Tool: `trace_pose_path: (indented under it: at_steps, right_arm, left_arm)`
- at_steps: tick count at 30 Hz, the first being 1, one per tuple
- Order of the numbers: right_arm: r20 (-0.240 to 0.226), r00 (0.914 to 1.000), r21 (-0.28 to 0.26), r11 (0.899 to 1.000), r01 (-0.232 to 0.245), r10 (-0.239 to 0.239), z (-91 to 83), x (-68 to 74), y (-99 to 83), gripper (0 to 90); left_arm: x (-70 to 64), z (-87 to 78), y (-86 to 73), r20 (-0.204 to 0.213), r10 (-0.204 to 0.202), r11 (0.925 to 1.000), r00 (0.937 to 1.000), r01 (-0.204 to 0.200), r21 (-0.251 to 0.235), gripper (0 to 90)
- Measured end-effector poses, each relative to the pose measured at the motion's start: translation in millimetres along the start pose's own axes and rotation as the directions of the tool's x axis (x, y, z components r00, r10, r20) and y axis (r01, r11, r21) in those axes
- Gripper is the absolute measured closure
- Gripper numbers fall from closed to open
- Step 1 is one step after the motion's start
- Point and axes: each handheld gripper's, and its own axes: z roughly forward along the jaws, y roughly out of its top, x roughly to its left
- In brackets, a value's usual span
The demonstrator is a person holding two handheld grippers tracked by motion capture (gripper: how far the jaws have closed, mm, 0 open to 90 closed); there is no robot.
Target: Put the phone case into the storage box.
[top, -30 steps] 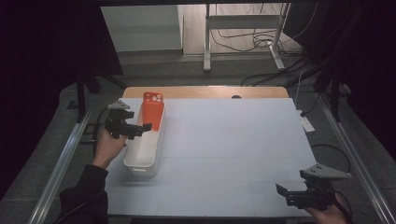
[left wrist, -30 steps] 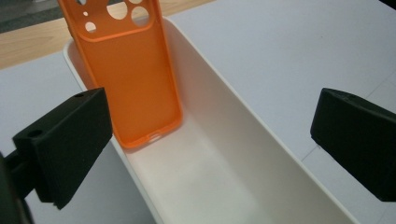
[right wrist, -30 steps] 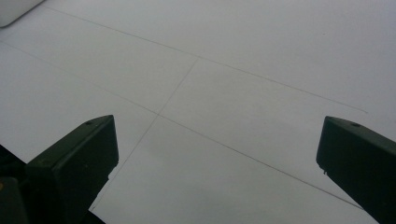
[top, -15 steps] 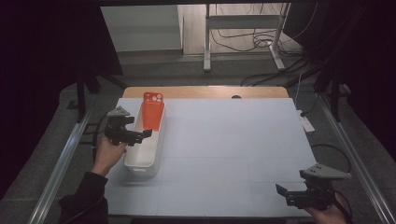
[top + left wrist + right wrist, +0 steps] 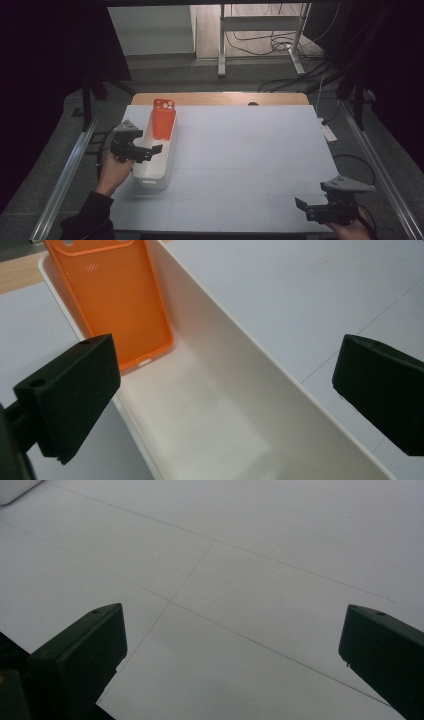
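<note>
Two grippers are in our hands, and both have the jaws wide apart with nothing between them. Our left gripper (image 5: 150, 151) hovers over the near half of the white bin (image 5: 162, 167), at the left side of the table (image 5: 250, 165); one jaw is outside the bin's left wall and the other is beyond its right wall. Our right gripper (image 5: 306, 208) rests low at the near right corner, well apart from the bin. The orange case (image 5: 122, 300) stands in the far end of the bin and leans against its end wall, touching the bottom. We judge that the placing step is finished and the release is done. Next we should probably lift the left gripper away, careful not to knock the bin wall.
</note>
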Motion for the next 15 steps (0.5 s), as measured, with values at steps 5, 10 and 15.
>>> trace_pose_path:
  at_steps: [5,10,15]
  right_arm:
    - [0.001,1.0000,0.000,1.000,0.002,-0.002,-0.1,0.4,0.0,0.0]
    - [0.001,1.0000,0.002,1.000,0.004,-0.004,0.1,0.7,0.1,0.0]
    - [0.002,1.0000,0.005,1.000,0.007,-0.007,0.4,0.9,0.2,0.0]
  left_arm:
    - [-4.1,-4.7,-3.3,-0.001,-0.002,1.0000,1.0000,0.002,-0.007,0.0]
    - [-8.0,-8.0,-6.9,-0.005,0.000,1.0000,1.0000,0.000,-0.010,0.0]
    - [-13.8,-12.0,-12.5,-0.011,0.013,0.9999,0.9999,-0.013,-0.010,0.0]
